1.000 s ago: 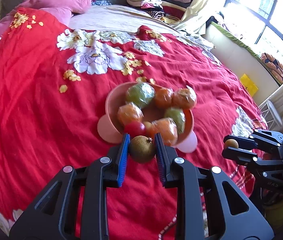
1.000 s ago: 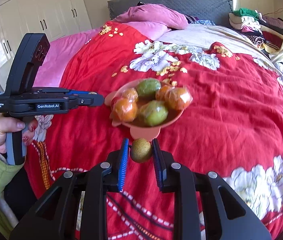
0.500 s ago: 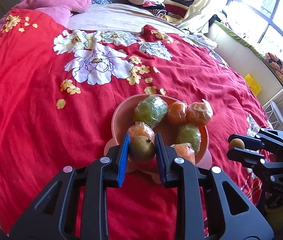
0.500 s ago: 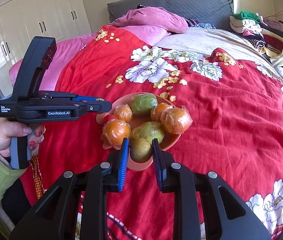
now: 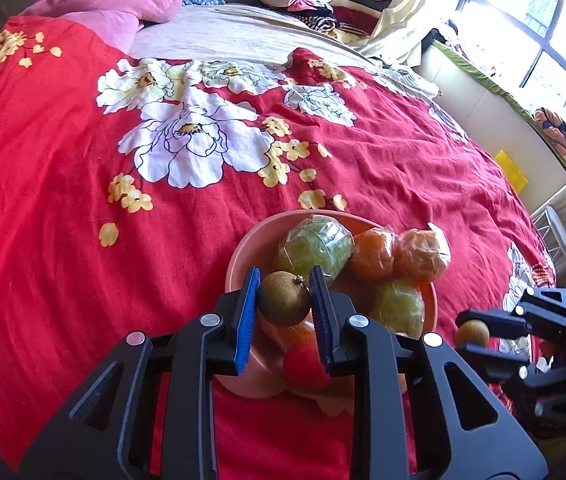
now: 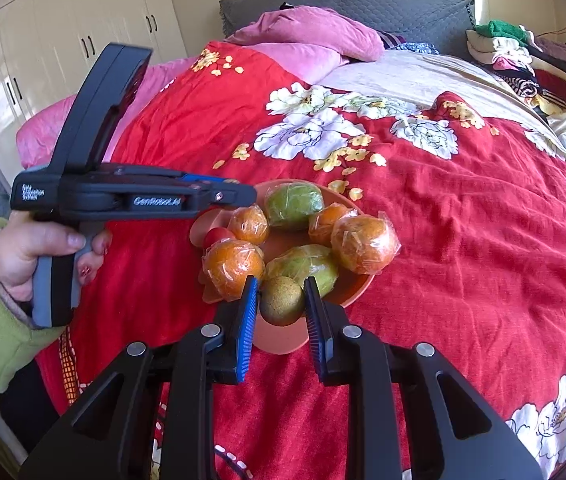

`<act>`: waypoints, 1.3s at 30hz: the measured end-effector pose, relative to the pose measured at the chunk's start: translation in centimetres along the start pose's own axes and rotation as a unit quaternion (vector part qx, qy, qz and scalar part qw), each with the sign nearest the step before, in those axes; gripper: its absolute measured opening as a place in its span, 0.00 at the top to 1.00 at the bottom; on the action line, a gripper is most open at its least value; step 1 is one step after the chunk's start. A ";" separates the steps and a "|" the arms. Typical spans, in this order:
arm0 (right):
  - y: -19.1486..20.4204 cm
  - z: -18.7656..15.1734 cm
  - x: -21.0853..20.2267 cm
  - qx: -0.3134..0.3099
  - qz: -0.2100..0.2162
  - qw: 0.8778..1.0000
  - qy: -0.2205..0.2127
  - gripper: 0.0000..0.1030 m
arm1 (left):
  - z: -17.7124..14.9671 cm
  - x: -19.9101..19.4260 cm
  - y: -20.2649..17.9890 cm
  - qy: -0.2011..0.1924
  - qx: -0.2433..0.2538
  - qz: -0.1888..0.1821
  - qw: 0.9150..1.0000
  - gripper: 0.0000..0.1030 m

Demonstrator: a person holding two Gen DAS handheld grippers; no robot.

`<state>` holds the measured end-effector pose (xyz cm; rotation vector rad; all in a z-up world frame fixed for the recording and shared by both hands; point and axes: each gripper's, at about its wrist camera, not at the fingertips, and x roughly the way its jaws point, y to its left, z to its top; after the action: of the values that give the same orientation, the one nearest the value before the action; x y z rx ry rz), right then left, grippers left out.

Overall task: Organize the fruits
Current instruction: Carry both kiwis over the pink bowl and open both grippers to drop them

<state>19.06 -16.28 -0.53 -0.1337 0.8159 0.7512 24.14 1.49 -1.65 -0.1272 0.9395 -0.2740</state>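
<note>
1. Left gripper (image 5: 283, 299): jaws drawn in on a brown kiwi (image 5: 283, 299), both blue pads pressing its sides; the fruit is carried above the near rim of the pink bowl (image 5: 239, 256), over the bowl's contents; the same gripper shows from the side in the right wrist view (image 6: 239, 197), its tip over the bowl's left edge, the handle gripped by the person's left hand (image 6: 39, 248) in a green sleeve.
2. Right gripper (image 6: 282, 300): jaws set narrowly apart about a second kiwi (image 6: 282, 300); the left pad touches the fruit, and whether the right pad touches it cannot be told; the fruit sits at the near edge of the bowl (image 6: 357, 280), close against a wrapped green fruit (image 6: 303, 266); whether it rests on the bowl cannot be told; in the left wrist view this gripper (image 5: 473, 334) appears at the right edge with the kiwi (image 5: 473, 332) between its fingers.
3. Bowl contents: two green fruits and several oranges, each in clear plastic wrap, namely a large green fruit (image 5: 315, 246) at the far side, two oranges (image 5: 423, 250) beside it, and an orange (image 6: 233, 266) at the left front; a small red fruit (image 6: 219, 236) lies at the left rim.
4. Support: the bowl stands on a red bedspread (image 5: 63, 208) printed with white and yellow flowers; pink pillows (image 6: 307, 38) lie at the head of the bed; folded clothes (image 6: 519, 56) are piled at the far right corner.
</note>
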 end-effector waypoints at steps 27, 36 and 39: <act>0.9 0.4 2.5 -0.024 0.000 1.000 0.009 0.78 | -0.1 0.6 0.6 0.004 -0.007 -0.002 1.000 0.81; 1.1 0.3 2.5 -0.036 -0.008 0.999 0.002 0.78 | 0.0 0.6 0.4 0.005 -0.006 -0.004 1.000 0.76; 1.2 0.4 2.4 -0.036 -0.012 0.999 -0.002 0.77 | -0.1 0.6 0.3 0.004 -0.005 -0.003 1.000 0.73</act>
<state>19.60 -13.95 -1.78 -0.2065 0.7825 0.7595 24.47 1.65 -2.20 -0.1392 0.9493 -0.2759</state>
